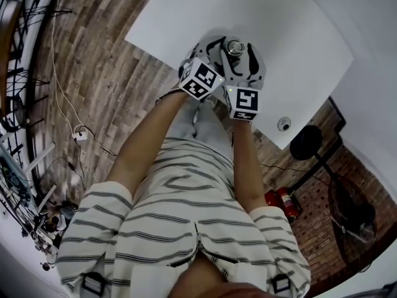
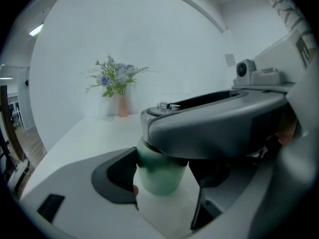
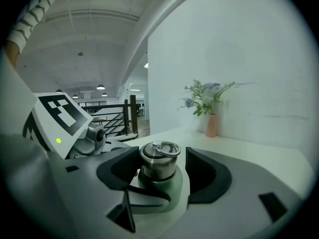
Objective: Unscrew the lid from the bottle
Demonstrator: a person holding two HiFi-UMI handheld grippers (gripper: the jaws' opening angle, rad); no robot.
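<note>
A pale green bottle (image 3: 170, 187) with a steel lid (image 3: 159, 158) and a ring on top stands on the white table (image 1: 291, 36). My left gripper (image 2: 164, 180) is shut on the bottle's green body (image 2: 160, 176), low down. My right gripper (image 3: 162, 164) stands open around the lid: the left pad (image 3: 124, 167) is at the lid's side, and a gap shows before the right pad (image 3: 204, 171). In the head view both grippers meet at the bottle (image 1: 234, 47), the left gripper (image 1: 214, 51) beside the right gripper (image 1: 245, 64). The right gripper's grey housing (image 2: 224, 128) hides most of the lid in the left gripper view.
A small vase of flowers (image 2: 119, 91) stands at the table's far side against the white wall. A small round device (image 1: 284, 124) lies near the table's edge. On the floor are a black fan stand (image 1: 307, 143) and red extinguishers (image 1: 282, 200). A railing (image 3: 107, 116) shows behind.
</note>
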